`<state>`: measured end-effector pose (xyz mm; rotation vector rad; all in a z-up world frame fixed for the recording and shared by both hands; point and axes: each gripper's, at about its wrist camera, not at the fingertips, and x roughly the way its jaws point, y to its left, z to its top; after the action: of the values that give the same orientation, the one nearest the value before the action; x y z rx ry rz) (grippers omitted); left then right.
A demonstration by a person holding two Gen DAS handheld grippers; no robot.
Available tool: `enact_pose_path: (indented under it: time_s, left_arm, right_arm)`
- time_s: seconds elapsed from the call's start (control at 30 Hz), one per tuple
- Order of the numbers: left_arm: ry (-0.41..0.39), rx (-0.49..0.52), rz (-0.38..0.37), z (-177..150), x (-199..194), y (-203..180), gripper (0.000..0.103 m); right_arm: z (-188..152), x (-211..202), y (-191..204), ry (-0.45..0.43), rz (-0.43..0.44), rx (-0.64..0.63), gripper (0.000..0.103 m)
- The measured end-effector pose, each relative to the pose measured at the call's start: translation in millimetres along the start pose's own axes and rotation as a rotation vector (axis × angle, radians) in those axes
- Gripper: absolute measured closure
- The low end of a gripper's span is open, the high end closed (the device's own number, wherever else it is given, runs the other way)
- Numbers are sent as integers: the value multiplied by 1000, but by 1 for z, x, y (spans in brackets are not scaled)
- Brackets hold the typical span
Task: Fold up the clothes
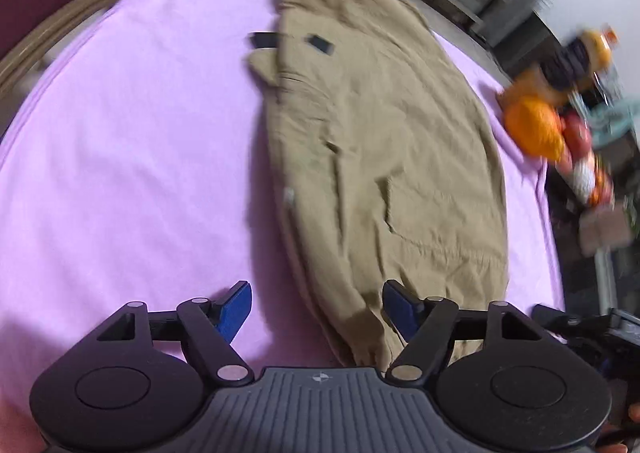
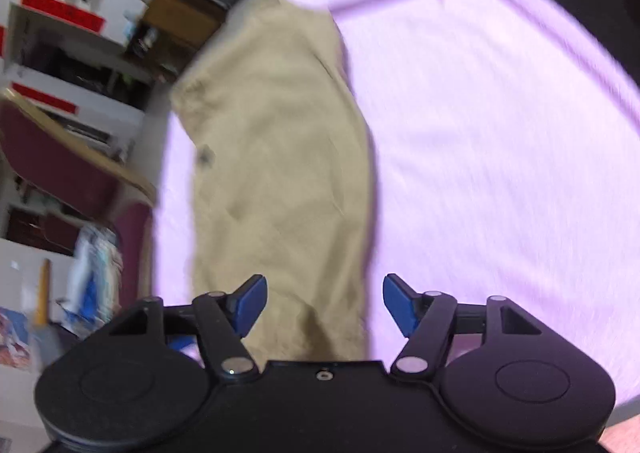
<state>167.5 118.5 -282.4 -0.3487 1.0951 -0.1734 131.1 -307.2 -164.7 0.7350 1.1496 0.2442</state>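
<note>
- While both views are smeared by motion, the main layout reads clearly: a pair of khaki trousers (image 1: pixel 380 157) lies lengthwise on a lilac bed sheet (image 1: pixel 140 133), already doubled leg over leg into a long narrow strip.
- Left gripper (image 1: pixel 316 311): tongs wide apart, nothing between the blue pads. The near end of the trousers lies directly ahead of and below the right-hand finger; the left-hand finger (image 1: pixel 236 309) stands over bare sheet.
- Right gripper (image 2: pixel 324 305): tongs likewise wide and empty. The other end of the khaki trousers (image 2: pixel 280 173) runs away straight ahead from between the fingers, one long edge roughly in line with the right-hand finger (image 2: pixel 400 305).
- Judgement on placement: the garment lies flat and straight so that it can be taken at an end or edge; the spread tongs suit either a fresh approach or a release. Which applies cannot be confirmed.
- Black tabs (image 1: pixel 320 44) near the far end in the left view suggest the waistband; blur prevents certainty.
- An orange soft item (image 1: pixel 532 125) lies at the sheet's edge, well beyond and to the right of the left tongs, apart from the trousers.
- Task status, as judged: the lengthwise fold is made; the crosswise fold is not yet done.
</note>
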Motion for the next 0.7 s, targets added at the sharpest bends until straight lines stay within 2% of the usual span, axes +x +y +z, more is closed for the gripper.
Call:
enact_pose_path:
  time_s: [0.03, 0.1, 0.13, 0.17, 0.2, 0.27, 0.37, 0.4, 0.5, 0.57, 0.6, 0.63, 0.7]
  left_arm:
    - [-8, 40, 17, -4, 3, -7, 34]
    - [-20, 93, 51, -7, 9, -18, 45]
    - [-30, 99, 64, -7, 6, -22, 78]
    - [-40, 104, 77, -7, 2, -26, 90]
    - [-50, 110, 90, -7, -2, -30, 96]
    - [-77, 96, 61, -4, -21, -33, 97]
    - [-93, 34, -14, -1, -54, -25, 97]
    - [-86, 13, -26, 0, -59, -22, 97]
    - [1, -37, 15, -5, -40, -8, 92]
    - [81, -34, 86, -12, -21, -5, 88]
    - [103, -27, 106, -15, -16, -4, 85]
    - [88, -12, 94, -15, -23, -5, 81]
    - [36, 25, 59, -7, -45, -9, 78]
  right_arm:
    - [-7, 8, -3, -5, -21, -13, 42]
    - [-21, 12, 1, -57, -16, -65, 48]
    - [-29, 14, 8, -64, -13, -114, 61]
    - [-32, 18, 14, -44, -19, -138, 84]
    - [-35, 13, 22, -54, -30, -153, 84]
    - [-40, 3, 38, -78, -53, -181, 94]
    - [-40, -29, 51, -73, 33, -139, 95]
    - [-41, -38, 55, -67, 44, -141, 95]
    - [-46, -34, 55, -22, 8, -155, 94]
    - [-46, -14, 49, 40, -59, -145, 84]
    - [-45, -4, 46, 72, -92, -140, 82]
    - [-43, -7, 49, 72, -91, -163, 81]
    - [-31, -30, 62, 23, -75, -237, 75]
